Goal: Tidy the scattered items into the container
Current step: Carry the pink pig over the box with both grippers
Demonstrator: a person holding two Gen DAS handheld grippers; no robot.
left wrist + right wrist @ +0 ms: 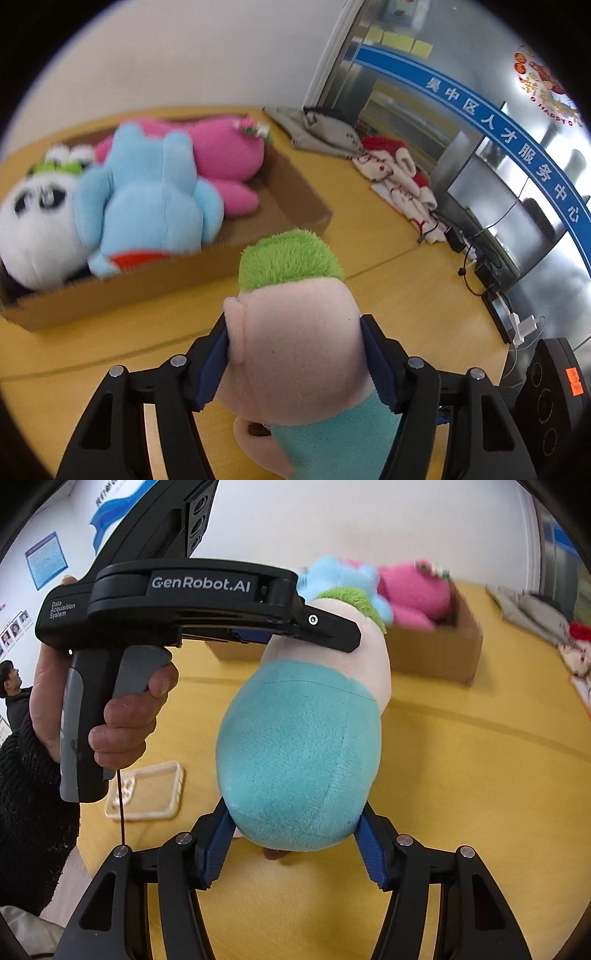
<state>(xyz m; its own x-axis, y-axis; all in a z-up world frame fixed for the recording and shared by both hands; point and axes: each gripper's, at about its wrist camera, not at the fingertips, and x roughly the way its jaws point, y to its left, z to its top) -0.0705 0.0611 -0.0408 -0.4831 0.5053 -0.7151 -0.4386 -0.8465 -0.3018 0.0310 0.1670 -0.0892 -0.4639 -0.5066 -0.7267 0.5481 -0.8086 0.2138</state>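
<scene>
A plush doll [295, 295] with green hair, a pink head and a teal body [299, 746] hangs above the yellow table [406, 295]. My left gripper [295, 343] is shut on its head, blue pads [212, 362] pressing both sides. From the side, the right wrist view shows the left gripper [332, 627] held by a hand [122, 720]. My right gripper [293, 812] is shut on the teal body. Beyond stands the cardboard box [166, 280], holding a panda [37, 229], a blue plush [151, 195] and a pink plush [225, 151].
A grey cloth [321, 129] and a red-and-white cloth [399, 173] lie at the table's far side. Cables and small devices [480, 266] crowd the right edge. A clear phone case [147, 790] lies on the table near the hand. A person [11, 690] stands far left.
</scene>
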